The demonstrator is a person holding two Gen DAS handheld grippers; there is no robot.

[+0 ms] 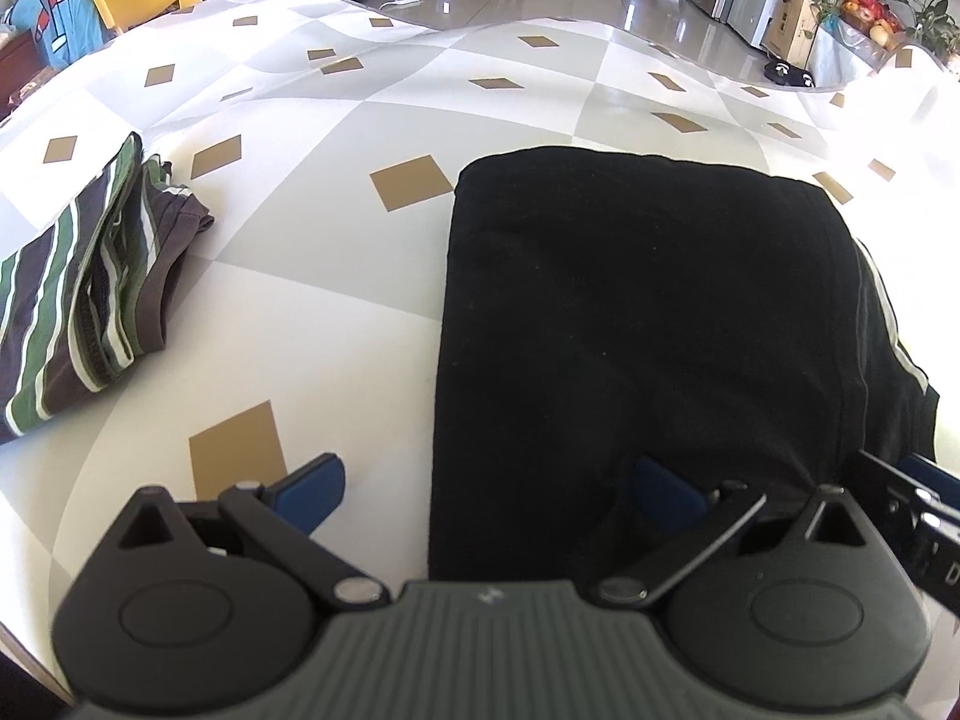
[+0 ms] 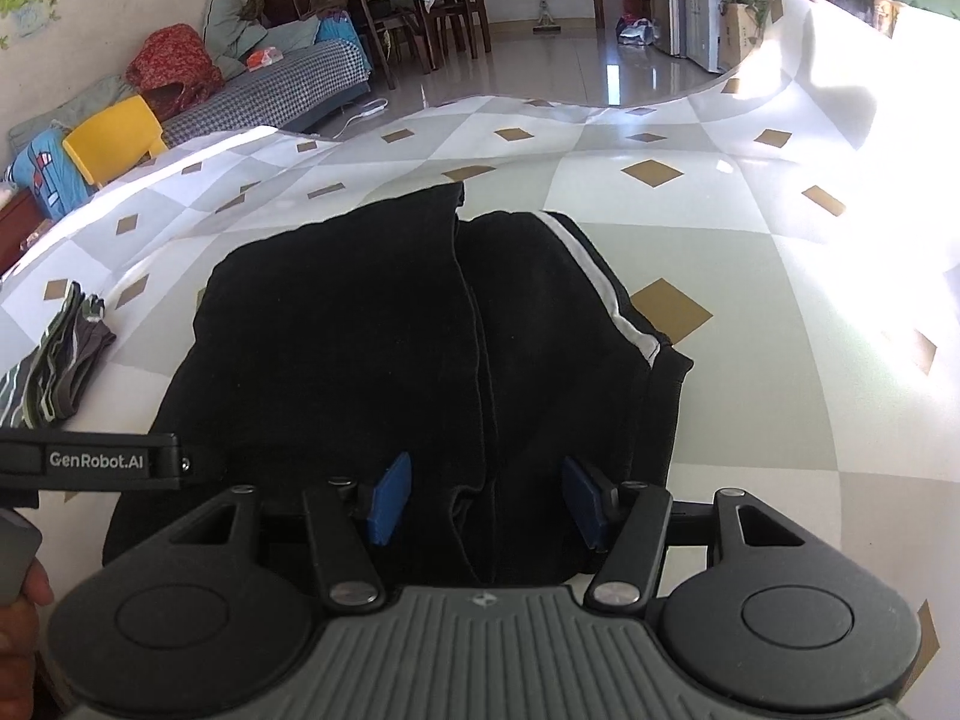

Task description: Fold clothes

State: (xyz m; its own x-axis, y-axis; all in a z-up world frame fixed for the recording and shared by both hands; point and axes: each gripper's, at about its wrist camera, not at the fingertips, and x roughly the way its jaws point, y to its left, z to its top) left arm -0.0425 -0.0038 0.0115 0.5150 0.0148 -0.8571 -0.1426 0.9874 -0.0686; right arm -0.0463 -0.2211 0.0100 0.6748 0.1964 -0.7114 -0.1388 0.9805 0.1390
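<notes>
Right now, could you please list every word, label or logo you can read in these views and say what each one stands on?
"GenRobot.AI": white lettering on the black bar of the left gripper, seen at the left edge of the right wrist view.
Letters on the right gripper body, at the right edge of the left wrist view: cut off, unreadable.
Print on the cardboard box by the plants: too small to read.

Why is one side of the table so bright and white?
Left wrist view: sunlight washes out the tablecloth at the right, hiding its pattern. Right wrist view: the same glare sits on the right; the black garment stays dark, and the fisheye bends the table edge.
</notes>
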